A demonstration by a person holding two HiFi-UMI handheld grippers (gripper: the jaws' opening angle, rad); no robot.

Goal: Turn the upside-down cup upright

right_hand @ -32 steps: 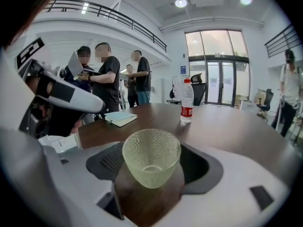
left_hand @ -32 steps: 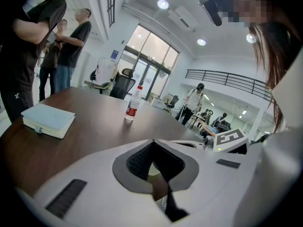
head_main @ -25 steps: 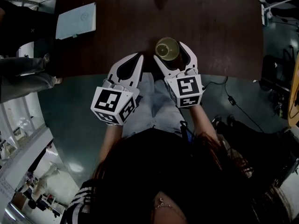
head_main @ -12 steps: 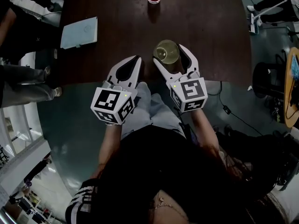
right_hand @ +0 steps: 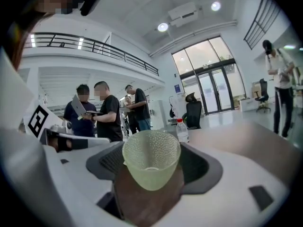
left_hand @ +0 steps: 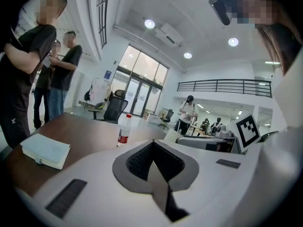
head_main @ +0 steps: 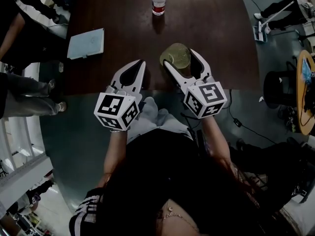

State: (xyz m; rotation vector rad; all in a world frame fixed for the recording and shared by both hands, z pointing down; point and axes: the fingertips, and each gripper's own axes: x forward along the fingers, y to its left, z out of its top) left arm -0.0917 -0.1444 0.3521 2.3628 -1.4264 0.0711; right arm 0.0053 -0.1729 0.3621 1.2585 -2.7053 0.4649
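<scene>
Two jaws of the right gripper (head_main: 179, 59) pinched the cup (right_hand: 151, 161) low on its sides. We judged that grip left its mouth free to face up. It stood upright between them, over the table's (head_main: 216, 28) near edge. The left gripper (left_hand: 152, 150) was pressed shut, empty and idle alongside. Cup: pale green, translucent, pebbled, wider at the rim.

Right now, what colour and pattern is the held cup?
The translucent plastic cup is pale yellow-green with small bumps; right gripper view.

Dark table (head_main: 206, 28) bearing notebook (head_main: 86, 43) and bottle (head_main: 158, 0)
</scene>
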